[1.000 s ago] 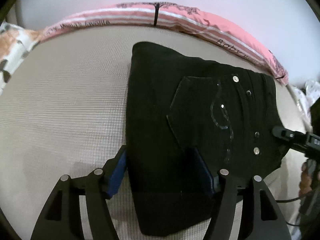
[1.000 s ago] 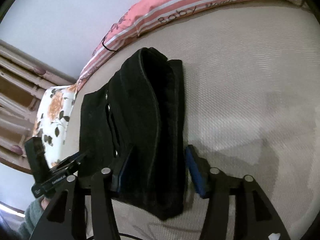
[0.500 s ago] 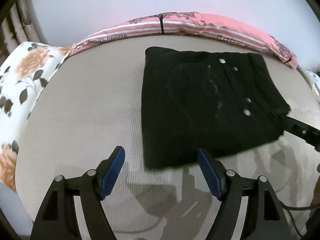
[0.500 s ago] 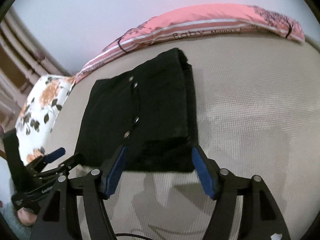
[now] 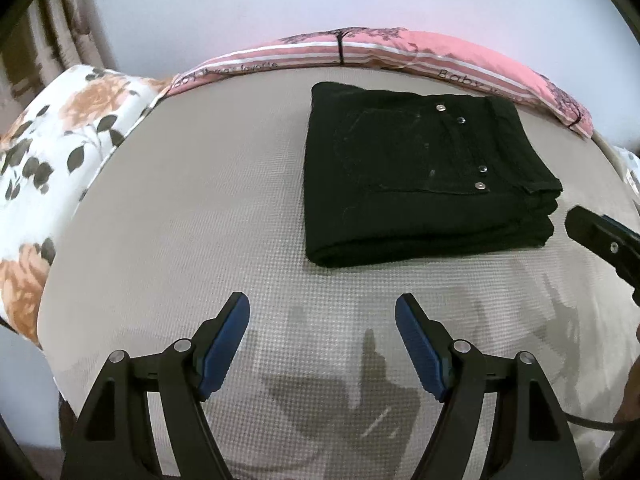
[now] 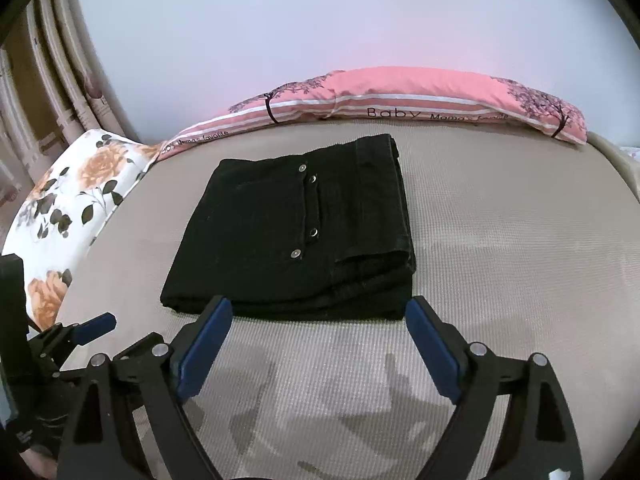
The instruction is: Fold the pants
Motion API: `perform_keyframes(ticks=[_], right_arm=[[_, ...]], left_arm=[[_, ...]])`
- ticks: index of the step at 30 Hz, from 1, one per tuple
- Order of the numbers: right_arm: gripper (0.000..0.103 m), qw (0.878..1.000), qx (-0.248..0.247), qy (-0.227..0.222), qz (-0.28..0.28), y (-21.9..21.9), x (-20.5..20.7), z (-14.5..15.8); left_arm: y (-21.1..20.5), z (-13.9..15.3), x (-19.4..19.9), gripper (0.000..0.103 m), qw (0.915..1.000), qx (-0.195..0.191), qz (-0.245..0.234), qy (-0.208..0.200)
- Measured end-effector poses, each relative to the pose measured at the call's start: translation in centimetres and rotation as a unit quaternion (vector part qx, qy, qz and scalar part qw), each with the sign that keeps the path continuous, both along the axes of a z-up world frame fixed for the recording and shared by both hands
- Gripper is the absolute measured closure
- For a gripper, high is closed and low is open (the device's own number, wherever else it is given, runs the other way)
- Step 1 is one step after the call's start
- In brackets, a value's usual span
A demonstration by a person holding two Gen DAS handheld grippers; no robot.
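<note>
The left hand-held gripper (image 5: pixel 322 312) stood with its blue-padded fingers (image 5: pixel 224 340) spread wide and nothing between them, hanging over the bare beige bed (image 5: pixel 192 216) short of the pants. The right hand-held gripper (image 6: pixel 318 312) was likewise wide apart, its jaws having just been opening, with no cloth between the pads; its fingertips sat just in front of the near edge of the pants (image 6: pixel 288 236) without pressing on them. In the left wrist view one tip of the right hand-held gripper showed at the right edge, just beside the garment's corner.

The black pants (image 5: pixel 420 176) lay folded into a compact, layered rectangle on the bed, a pocket and four metal rivets (image 5: pixel 480 186) facing up. Beyond them a pink striped pillow (image 5: pixel 400 48) ran along the pale wall (image 6: pixel 320 20), and a white floral pillow (image 5: pixel 60 152) lay at the bed's left end.
</note>
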State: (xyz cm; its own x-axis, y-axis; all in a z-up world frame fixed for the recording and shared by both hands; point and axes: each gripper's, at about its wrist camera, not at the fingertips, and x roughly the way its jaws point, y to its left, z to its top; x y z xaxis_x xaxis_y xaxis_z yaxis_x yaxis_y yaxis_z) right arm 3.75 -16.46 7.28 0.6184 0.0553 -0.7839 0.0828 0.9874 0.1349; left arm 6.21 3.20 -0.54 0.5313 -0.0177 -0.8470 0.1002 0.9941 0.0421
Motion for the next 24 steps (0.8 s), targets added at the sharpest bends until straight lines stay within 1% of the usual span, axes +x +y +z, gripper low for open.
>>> perform_keyframes(ticks=[4,10,13,24], right_arm=[[0.016,1.0,-0.013,0.005,0.0,0.7,-0.1,-0.1],[0.016,1.0,-0.023,0.012,0.007,1.8,-0.2,-0.4],[0.016,0.999,-0.029,0.019,0.013,2.2,-0.2,-0.6],[0.016,0.999,-0.025,0.029,0.027,2.8,-0.2,-0.9]], left_arm=[[0.5,-0.3,0.1,0.027,1.0,0.0,0.003,-0.003],[0.7,-0.7,0.4,0.027,1.0,0.002,-0.001,0.0],[0.8,-0.8,0.5,0.027,1.0,-0.003,-0.002,0.006],[0.7,-1.2,0.5,0.027,0.9999,-0.002,-0.001,0.013]])
